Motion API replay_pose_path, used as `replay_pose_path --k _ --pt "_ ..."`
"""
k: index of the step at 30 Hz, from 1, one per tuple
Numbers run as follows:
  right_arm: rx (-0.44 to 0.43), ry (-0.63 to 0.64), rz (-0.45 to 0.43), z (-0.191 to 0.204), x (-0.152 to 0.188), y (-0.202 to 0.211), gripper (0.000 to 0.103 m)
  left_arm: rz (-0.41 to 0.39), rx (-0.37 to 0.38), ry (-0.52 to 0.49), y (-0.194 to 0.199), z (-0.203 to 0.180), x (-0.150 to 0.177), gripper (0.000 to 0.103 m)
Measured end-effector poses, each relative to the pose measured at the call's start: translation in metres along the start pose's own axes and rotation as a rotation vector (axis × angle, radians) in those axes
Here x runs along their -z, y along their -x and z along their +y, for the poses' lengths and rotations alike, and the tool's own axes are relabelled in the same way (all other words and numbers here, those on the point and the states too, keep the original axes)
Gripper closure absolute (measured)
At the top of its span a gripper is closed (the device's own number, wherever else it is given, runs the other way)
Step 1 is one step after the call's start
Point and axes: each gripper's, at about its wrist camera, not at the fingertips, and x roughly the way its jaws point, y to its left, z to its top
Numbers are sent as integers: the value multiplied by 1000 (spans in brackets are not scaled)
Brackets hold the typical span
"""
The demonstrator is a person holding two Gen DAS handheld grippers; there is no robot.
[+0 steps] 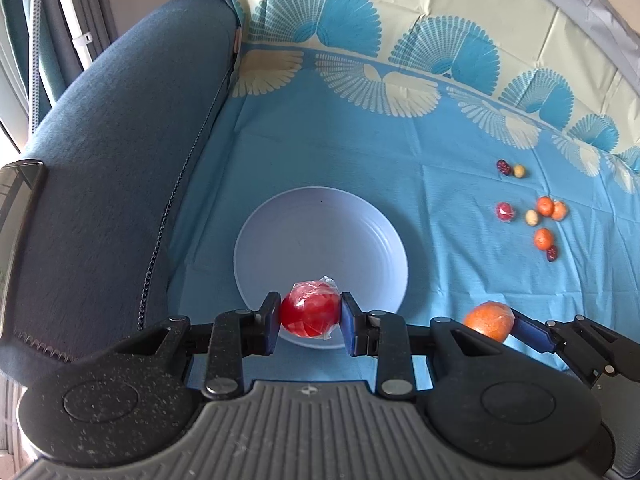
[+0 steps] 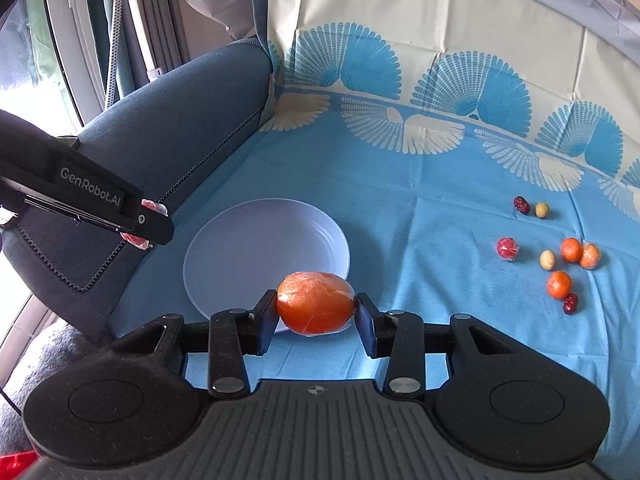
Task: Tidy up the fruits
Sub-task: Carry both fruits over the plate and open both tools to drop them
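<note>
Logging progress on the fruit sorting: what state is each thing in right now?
Left gripper: shut on red plastic-wrapped round fruit, above plate rim.
Right gripper: shut on orange plastic-wrapped fruit.
White round plate: empty.
Small loose fruits: scattered on blue patterned cloth.

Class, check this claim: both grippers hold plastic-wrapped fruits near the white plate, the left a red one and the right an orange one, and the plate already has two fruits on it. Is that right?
One detail is wrong: the white plate has nothing on it, as the left wrist view shows. The rest stands: the left gripper holds the wrapped red fruit, and the right gripper holds the wrapped orange fruit, both near the plate.
</note>
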Motion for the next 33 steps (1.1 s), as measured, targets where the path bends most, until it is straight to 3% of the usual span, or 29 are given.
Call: replay_pose_path --k 11,24,25,26,28,29,30,33 --pt "-21 15 76 6 -13 -74 60 72 -42 -16 -69 8 -23 69" --pt "-14 46 186 4 -8 -137 59 158 -105 -71 -137 7 -27 68" --pt "-13 55 186 4 -9 -140 59 158 -105 -79 -138 6 -27 56" --pt "-10 67 183 5 -11 -141 58 160 -117 -87 -138 5 -28 28" --pt "-11 85 178 6 -15 -142 36 119 -169 -96 -130 1 -30 1" --pt "-3 88 168 6 -18 -140 19 76 -185 -104 -123 -1 -29 1" --pt "12 91 152 6 -19 -136 12 57 -185 -120 -117 -1 -29 1" --pt "24 110 141 6 -20 -117 9 77 -186 -122 -101 1 -26 0"
